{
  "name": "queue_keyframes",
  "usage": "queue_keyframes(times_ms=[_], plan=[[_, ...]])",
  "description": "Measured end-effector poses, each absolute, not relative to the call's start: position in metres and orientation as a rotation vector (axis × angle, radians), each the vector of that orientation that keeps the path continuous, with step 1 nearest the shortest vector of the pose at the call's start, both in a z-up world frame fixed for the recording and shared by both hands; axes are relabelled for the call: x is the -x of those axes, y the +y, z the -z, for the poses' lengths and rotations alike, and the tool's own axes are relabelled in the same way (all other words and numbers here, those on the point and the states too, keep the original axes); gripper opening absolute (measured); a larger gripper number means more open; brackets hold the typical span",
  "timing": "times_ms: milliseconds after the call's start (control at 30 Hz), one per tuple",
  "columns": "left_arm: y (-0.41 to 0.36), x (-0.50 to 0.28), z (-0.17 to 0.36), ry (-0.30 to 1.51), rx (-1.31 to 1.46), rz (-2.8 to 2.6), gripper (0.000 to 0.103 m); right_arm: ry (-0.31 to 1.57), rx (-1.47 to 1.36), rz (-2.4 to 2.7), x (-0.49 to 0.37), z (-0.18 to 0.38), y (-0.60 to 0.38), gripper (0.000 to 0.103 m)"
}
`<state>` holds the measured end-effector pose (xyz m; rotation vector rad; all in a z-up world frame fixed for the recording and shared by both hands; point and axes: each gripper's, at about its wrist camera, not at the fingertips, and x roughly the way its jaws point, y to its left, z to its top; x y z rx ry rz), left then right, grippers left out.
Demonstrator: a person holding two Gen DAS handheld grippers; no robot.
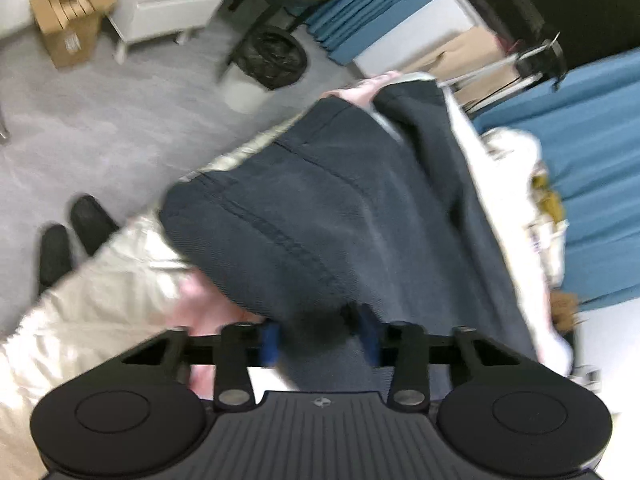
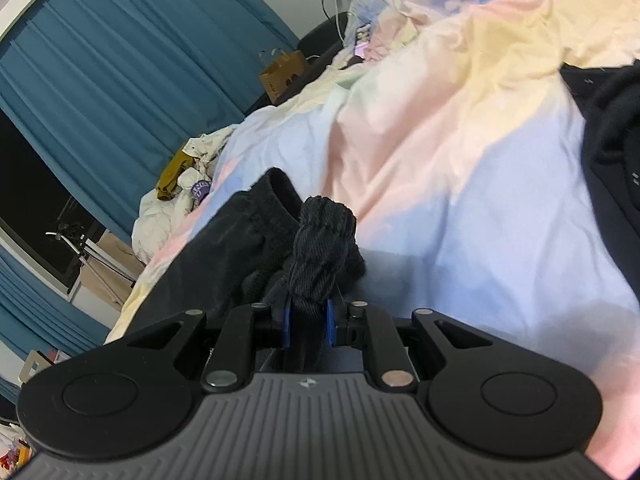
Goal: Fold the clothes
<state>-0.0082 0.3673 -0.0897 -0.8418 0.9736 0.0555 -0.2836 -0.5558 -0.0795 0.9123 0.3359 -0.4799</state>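
Dark garment [image 1: 320, 216], apparently lengthwise between tools.

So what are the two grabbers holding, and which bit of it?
Both hold the dark garment. The right gripper is shut on a bunched-up edge. The left gripper seems to pinch another edge, but blur hides exactly how.

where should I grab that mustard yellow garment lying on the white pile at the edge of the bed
Probably the bunched upper end of the mustard garment, coming from above. It lies crumpled atop the white pile, so that raised fold gives the tongs something to pinch; both are currently shut on dark fabric.
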Motion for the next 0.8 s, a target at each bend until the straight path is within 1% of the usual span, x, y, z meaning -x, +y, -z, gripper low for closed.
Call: queue_keyframes(times_ms=[133,233,367,500,567,667,800], plan=[[0.379,0.018,0.082,0.934,0.906,-0.062,0.003,0.314,-0.919,0.462,0.268,0.064,-0.556,0.017],[0.388,0.024,0.068,0.890,0.955,-0.031,0.002,0.299,-0.919,0.445,0.258,0.048,-0.557,0.017],[0.402,0.031,0.040,0.775,1.042,0.003,0.001,0.260,-0.927,0.414,0.246,0.020,-0.563,0.017],[0.409,0.015,0.026,0.729,1.051,0.017,0.001,0.227,-0.925,0.405,0.239,0.010,-0.564,0.016],[0.409,-0.010,0.024,0.733,1.098,0.020,0.001,0.221,-0.949,0.402,0.226,0.011,-0.570,0.016],[0.391,-0.064,0.003,0.727,1.035,0.005,0.001,0.212,-0.984,0.397,0.206,0.014,-0.578,0.016],[0.338,-0.156,-0.024,0.716,0.948,-0.037,0.001,0.199,-1.032,0.390,0.180,0.017,-0.589,0.016]])
